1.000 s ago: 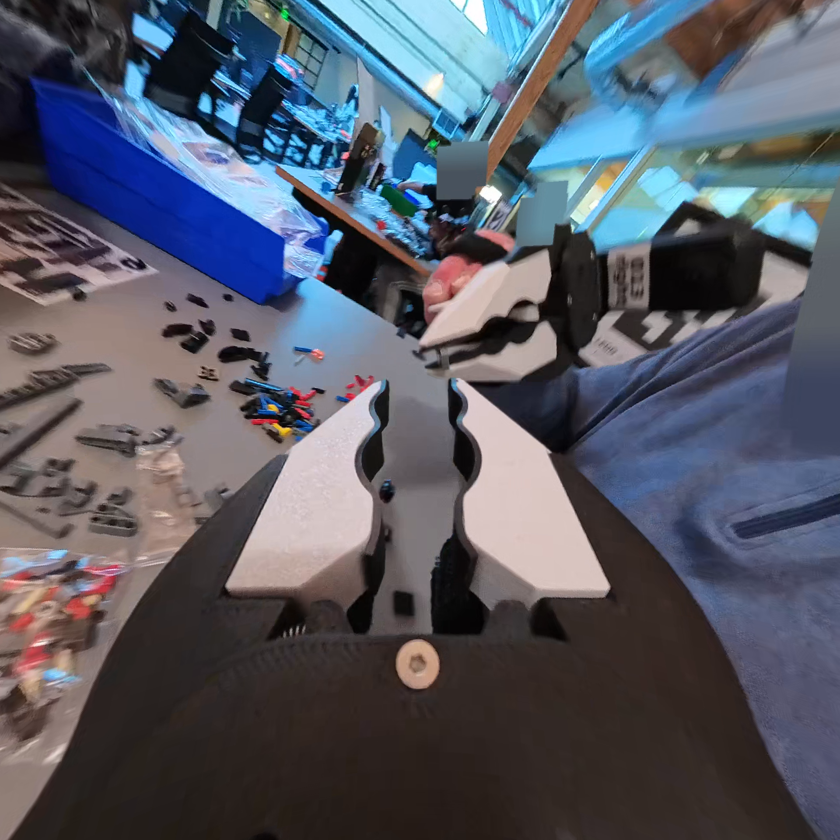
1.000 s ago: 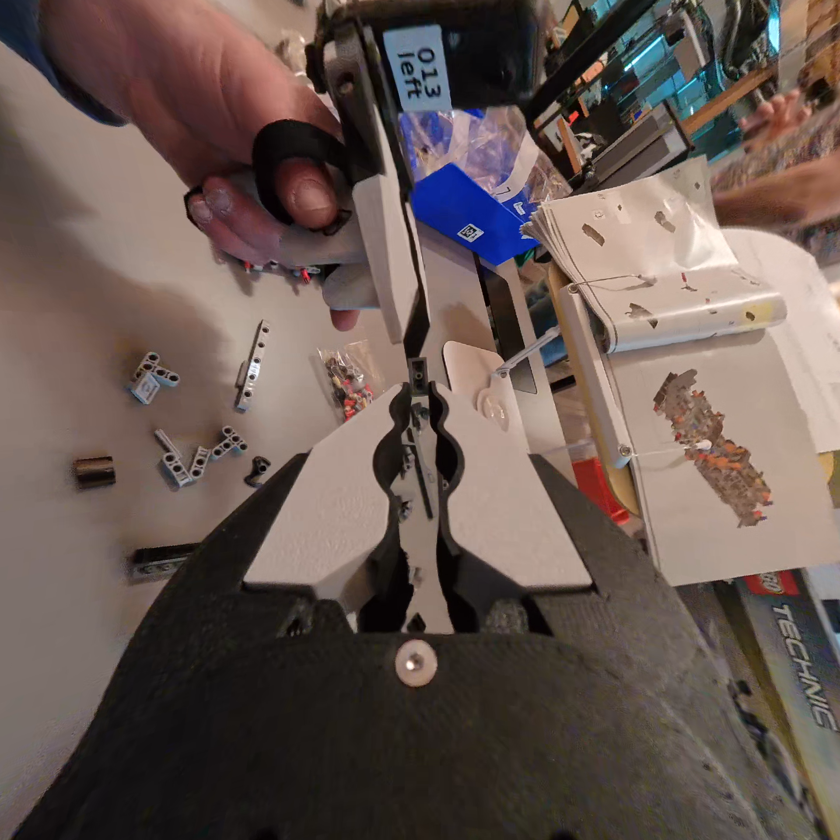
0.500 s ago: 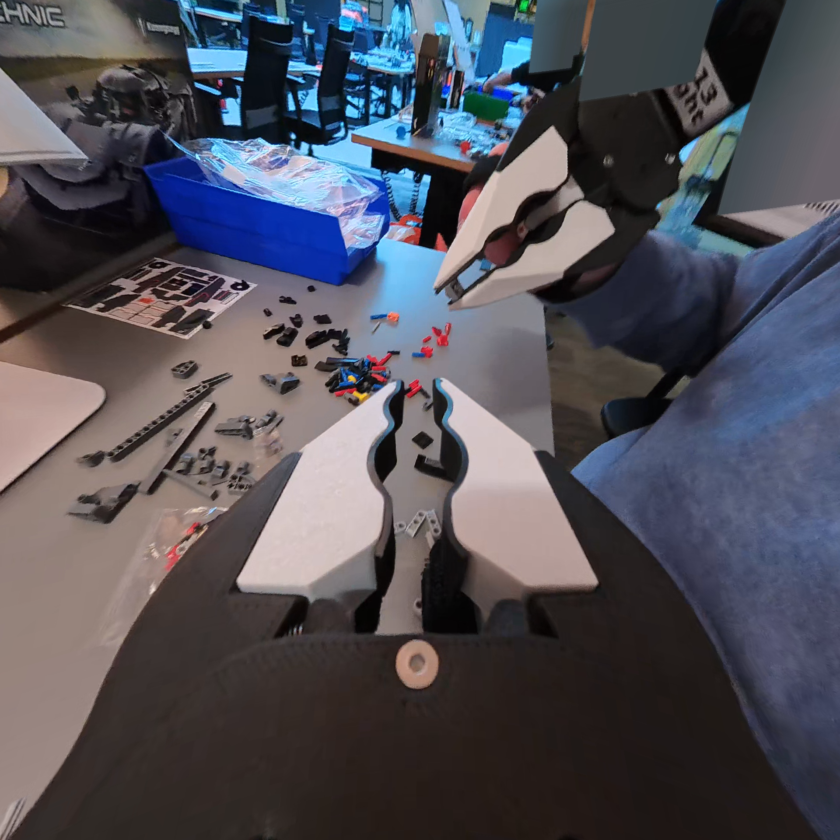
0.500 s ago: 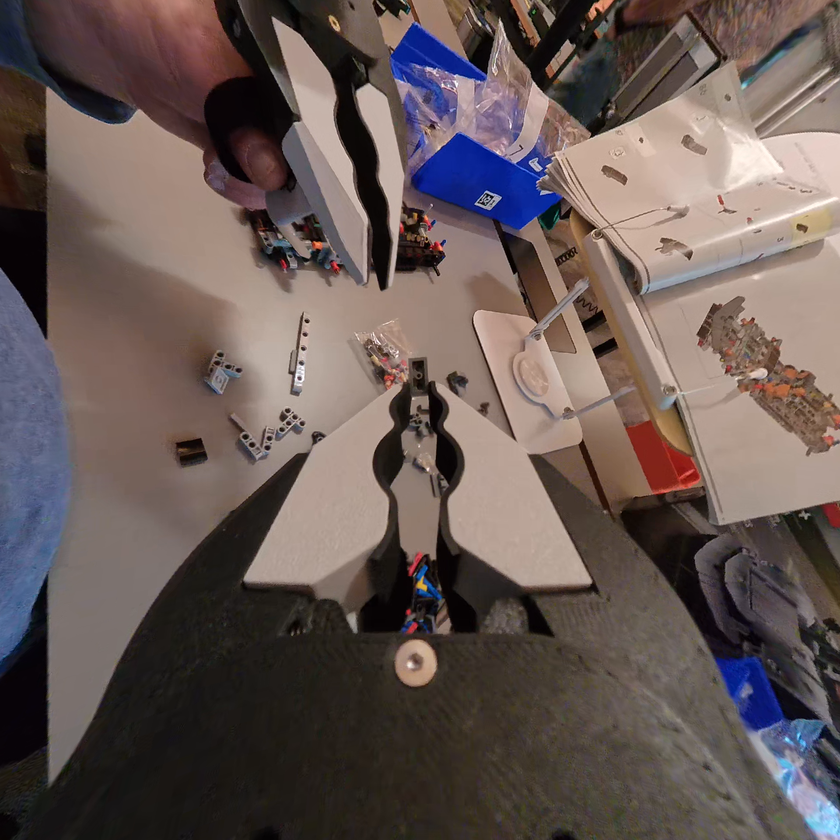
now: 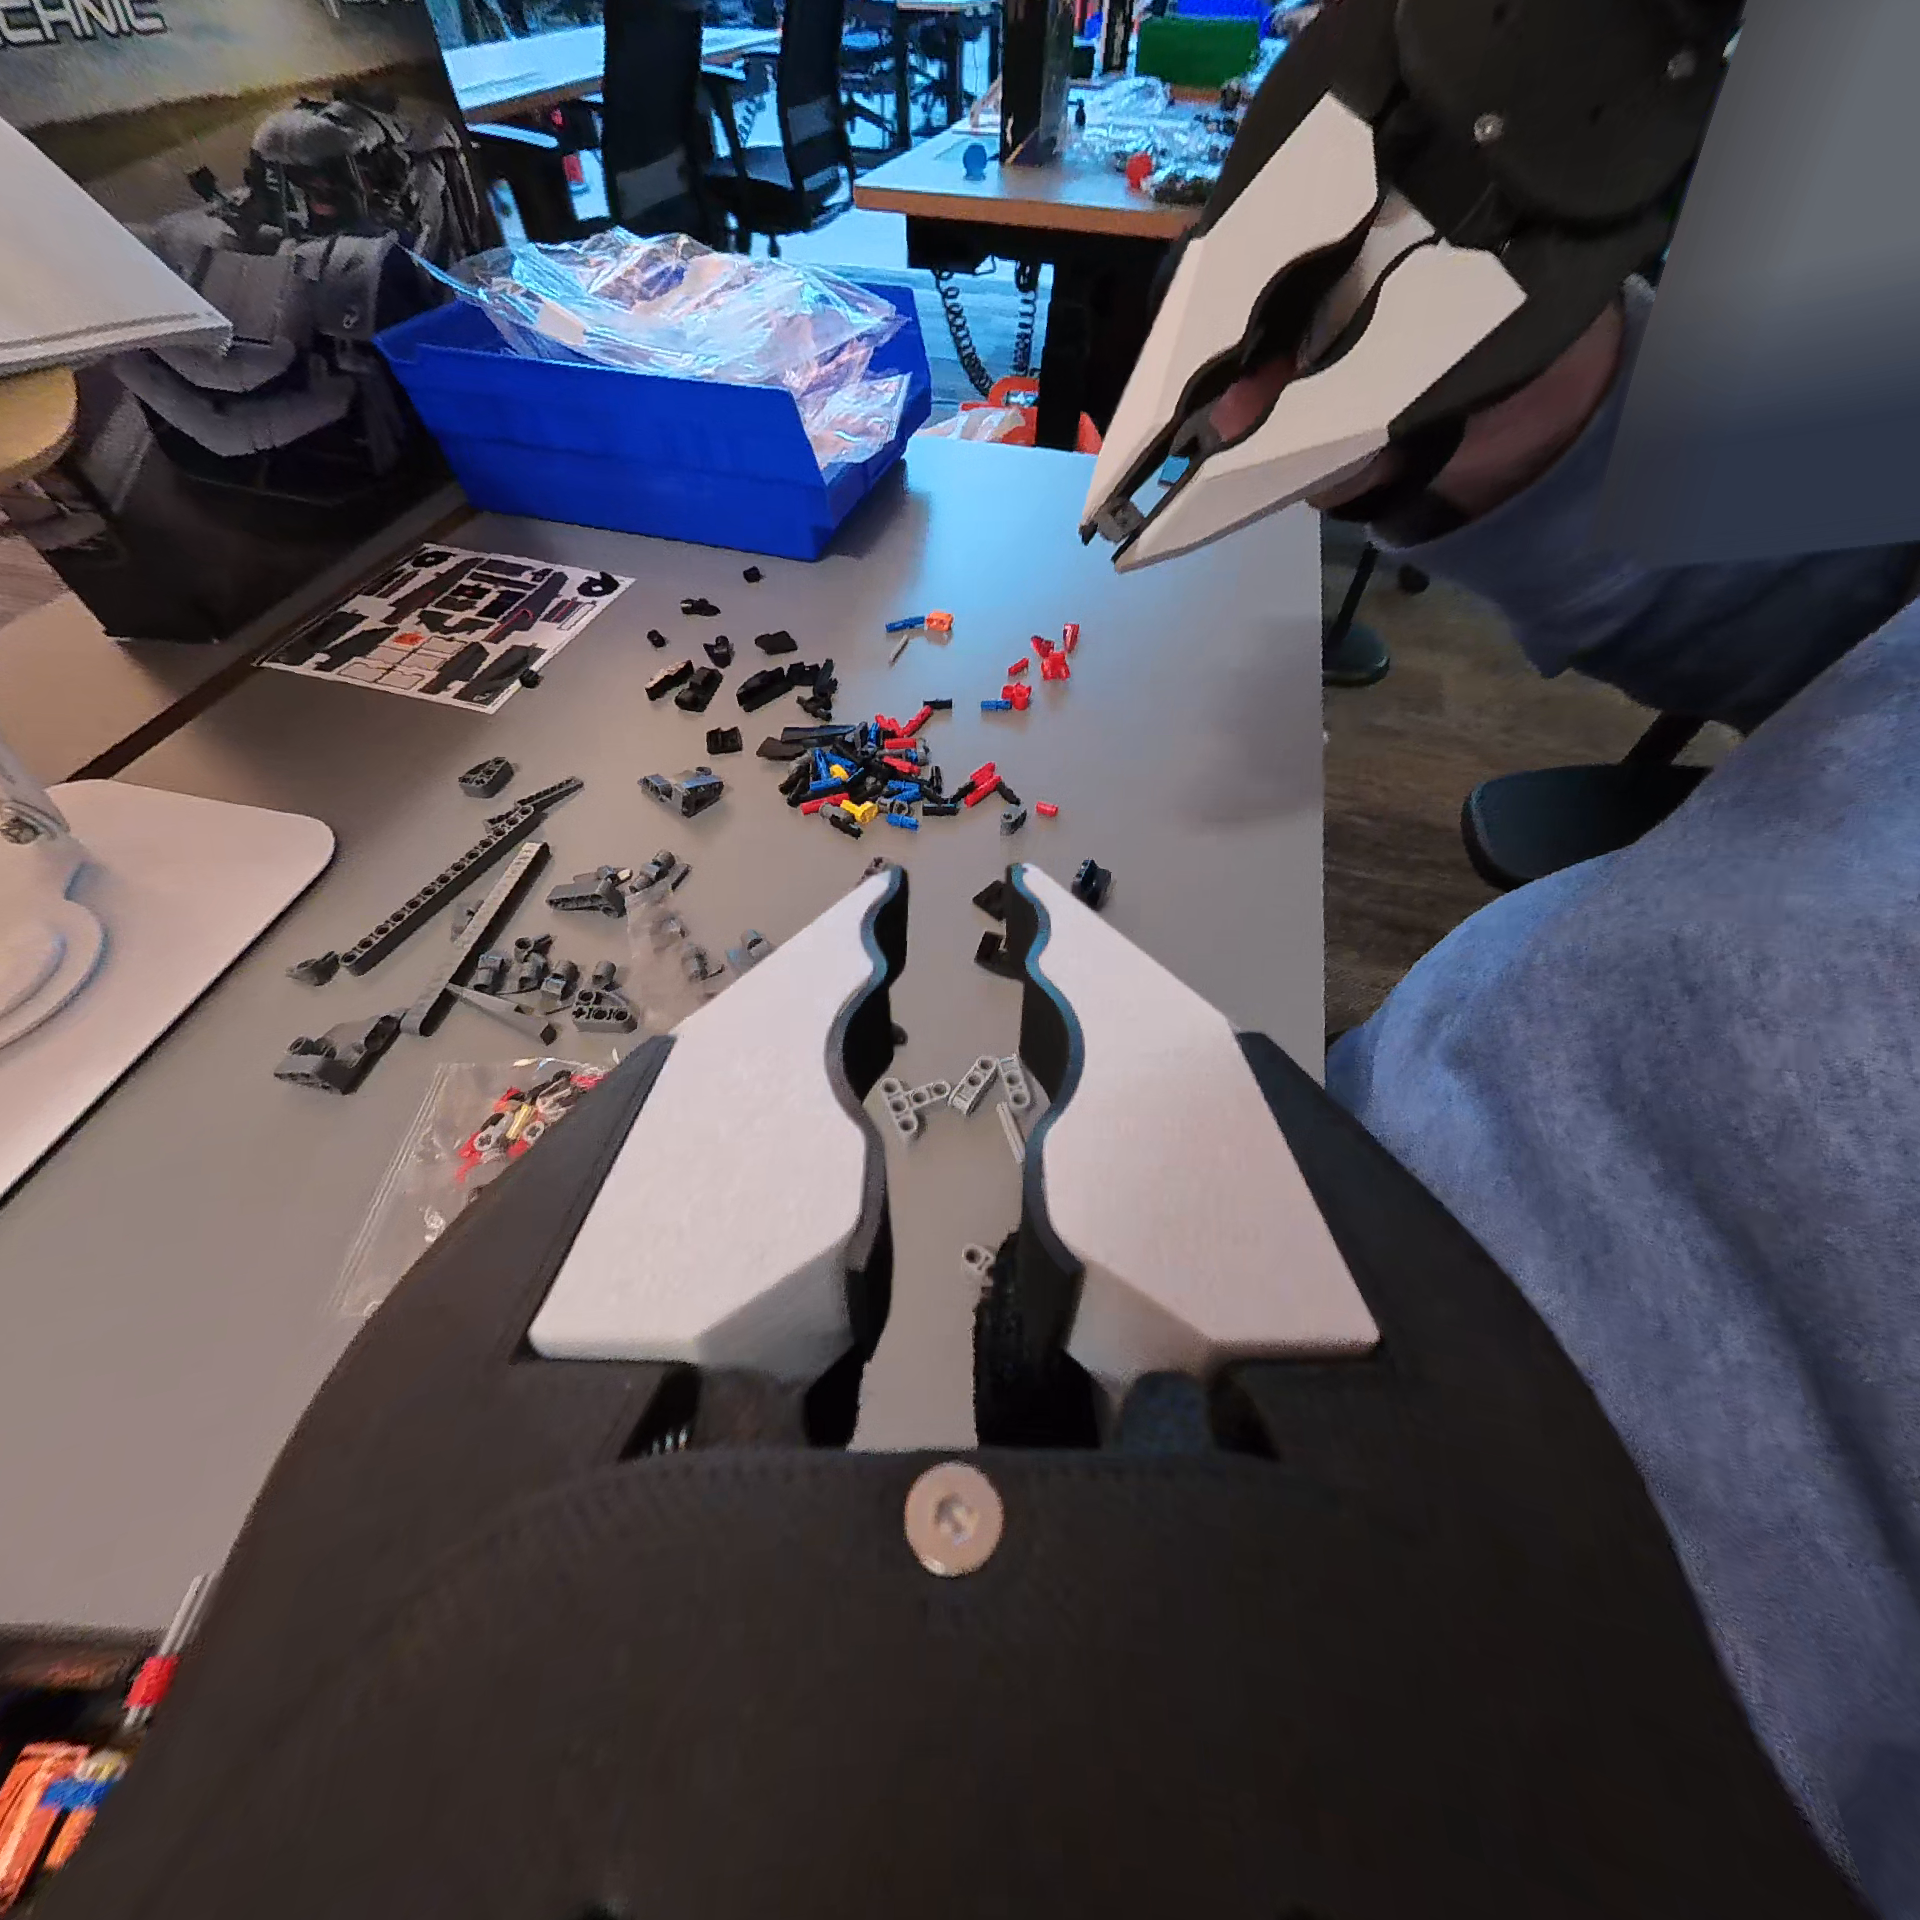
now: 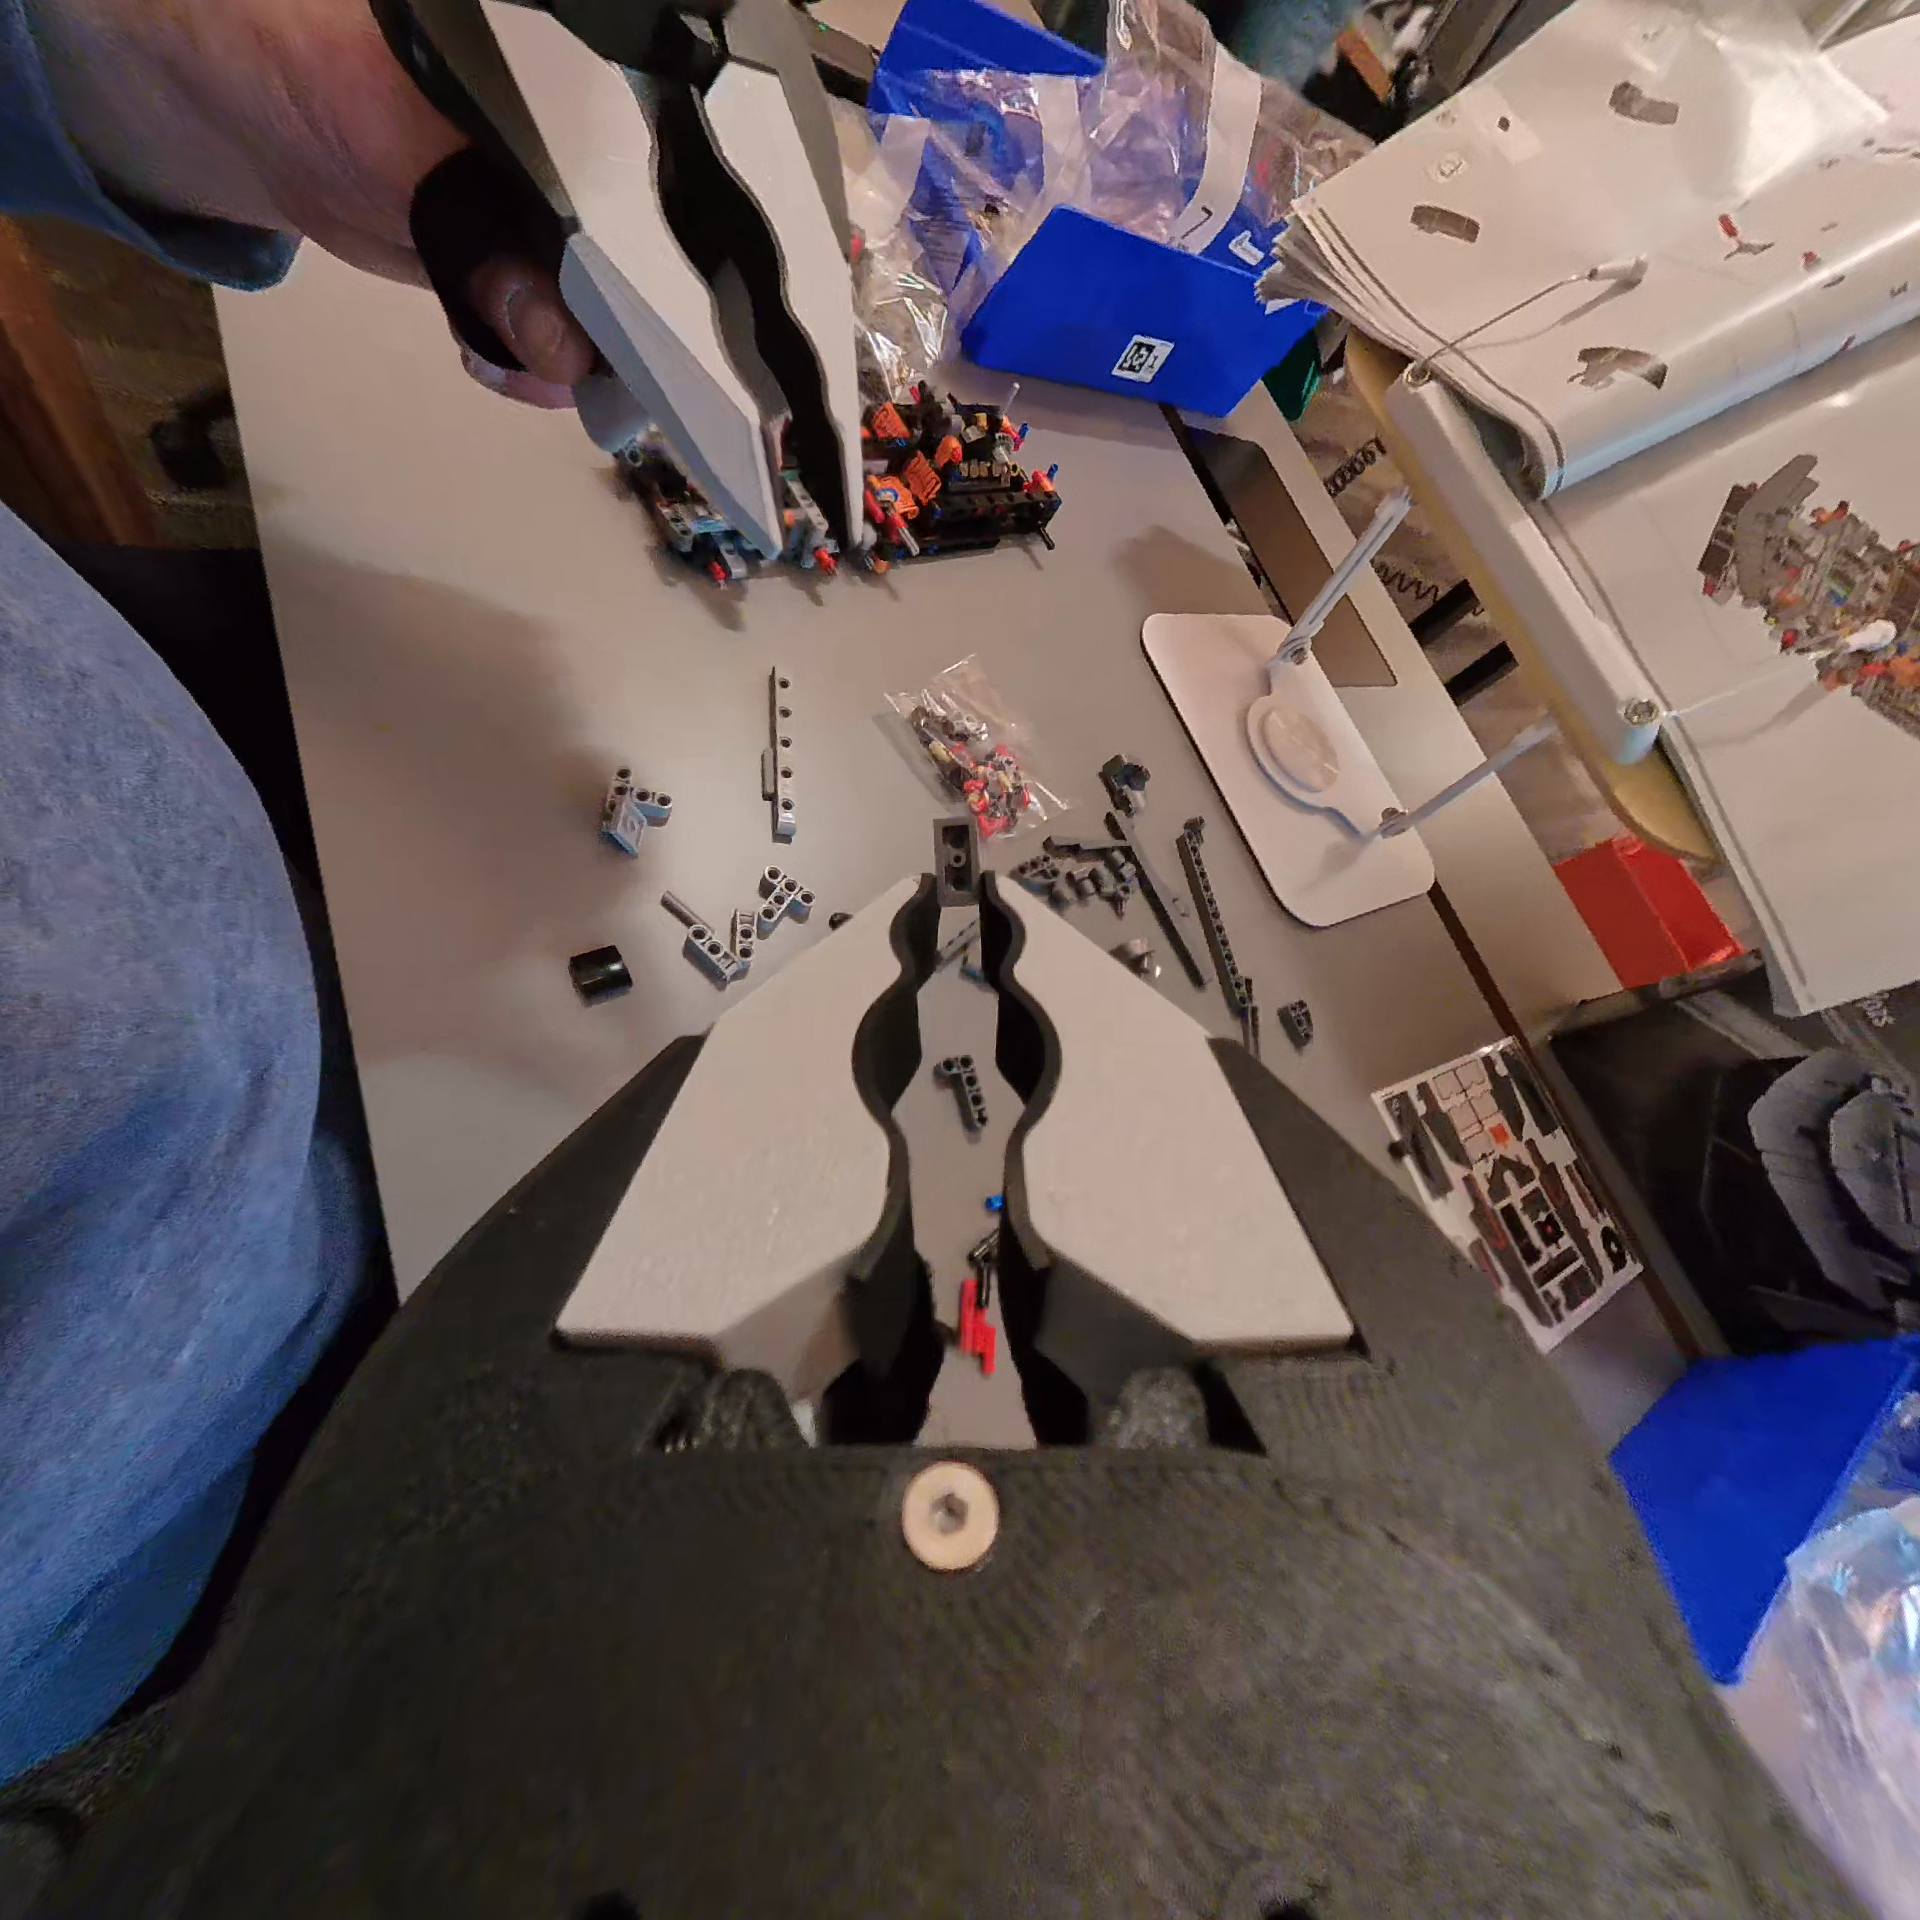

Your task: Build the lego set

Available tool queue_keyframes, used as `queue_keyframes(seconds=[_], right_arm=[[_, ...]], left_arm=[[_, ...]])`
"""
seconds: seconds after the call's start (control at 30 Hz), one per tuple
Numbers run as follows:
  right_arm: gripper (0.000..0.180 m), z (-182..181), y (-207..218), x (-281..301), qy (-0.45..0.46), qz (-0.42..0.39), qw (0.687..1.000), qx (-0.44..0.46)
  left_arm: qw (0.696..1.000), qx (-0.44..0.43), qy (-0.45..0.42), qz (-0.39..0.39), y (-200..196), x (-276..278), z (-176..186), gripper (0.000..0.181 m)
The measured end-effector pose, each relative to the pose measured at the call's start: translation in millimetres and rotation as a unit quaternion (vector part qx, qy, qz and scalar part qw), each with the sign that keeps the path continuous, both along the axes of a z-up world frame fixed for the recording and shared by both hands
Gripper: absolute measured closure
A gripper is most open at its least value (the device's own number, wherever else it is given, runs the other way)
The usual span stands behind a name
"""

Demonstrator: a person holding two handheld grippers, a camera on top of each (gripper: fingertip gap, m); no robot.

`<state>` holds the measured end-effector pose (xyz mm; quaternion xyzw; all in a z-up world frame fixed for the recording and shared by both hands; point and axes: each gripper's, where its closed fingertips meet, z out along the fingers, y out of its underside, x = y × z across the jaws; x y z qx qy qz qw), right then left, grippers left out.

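Note:
My right gripper (image 6: 956,894) is shut on a small dark grey plate (image 6: 956,857) that sticks out past its tips, held above the grey table (image 6: 416,623). It also shows in the left wrist view (image 5: 1107,540), raised at the upper right with the plate in its tips. My left gripper (image 5: 956,883) is open and empty above the table. In the right wrist view it (image 6: 810,530) hangs over a partly built black, orange and red model (image 6: 935,478). Loose coloured pins (image 5: 883,774) and dark grey beams (image 5: 447,904) lie ahead of it.
Light grey angled pieces (image 6: 634,805), a black cylinder (image 6: 600,971) and a parts bag (image 6: 971,758) lie mid-table. A blue bin (image 5: 644,436), a sticker sheet (image 5: 447,623) and a white stand base (image 5: 156,914) sit farther out. An instruction booklet (image 6: 1610,208) is clipped above. The table edge (image 5: 1320,831) is to the right. About 10 cm separates my left fingertips from my right.
The two grippers were tip to tip and have drawn apart. The left tilted down toward the table; the right pulled back and up, still holding the plate.

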<state>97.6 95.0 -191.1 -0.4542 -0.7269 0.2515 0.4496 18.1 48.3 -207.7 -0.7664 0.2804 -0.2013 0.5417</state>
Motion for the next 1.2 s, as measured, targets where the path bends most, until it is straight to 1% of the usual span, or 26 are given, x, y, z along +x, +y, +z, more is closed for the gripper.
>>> queue_keyframes(seconds=[0.03, 0.17, 0.27, 0.37, 0.73, 0.87, 0.97, 1.1, 1.2], right_arm=[[0.175, -1, 0, 2, -0.002, -0.004, 1.0, -0.004], [0.175, -5, 2, 13, -0.01, -0.02, 0.999, -0.024], [0.175, -7, 2, 21, -0.013, -0.029, 0.999, -0.041], [0.175, -15, 2, 29, -0.024, -0.038, 0.997, -0.057], [0.175, -41, -3, 34, -0.053, -0.041, 0.994, -0.091], [0.175, -46, -6, 35, -0.056, -0.039, 0.993, -0.096], [0.175, -48, -7, 36, -0.055, -0.038, 0.993, -0.1], [0.175, -51, -8, 38, -0.053, -0.04, 0.992, -0.105], [0.175, -51, -8, 40, -0.051, -0.041, 0.992, -0.106]], left_arm=[[1.0, 0.0, 0.006, 0.0, -1, 1, -2, 0.163], [1.0, 0.004, 0.021, 0.003, -5, 2, -4, 0.158], [0.999, 0.01, 0.049, 0.003, -8, 3, -8, 0.151], [0.997, 0.017, 0.069, -0.003, -11, 7, -13, 0.147], [0.992, -0.008, 0.119, -0.033, -16, 29, -46, 0.145], [0.99, -0.02, 0.134, -0.045, -9, 40, -61, 0.139], [0.986, -0.038, 0.154, -0.052, 3, 48, -76, 0.125], [0.979, -0.053, 0.184, -0.07, 18, 61, -91, 0.114], [0.974, -0.063, 0.202, -0.078, 29, 67, -102, 0.111]])
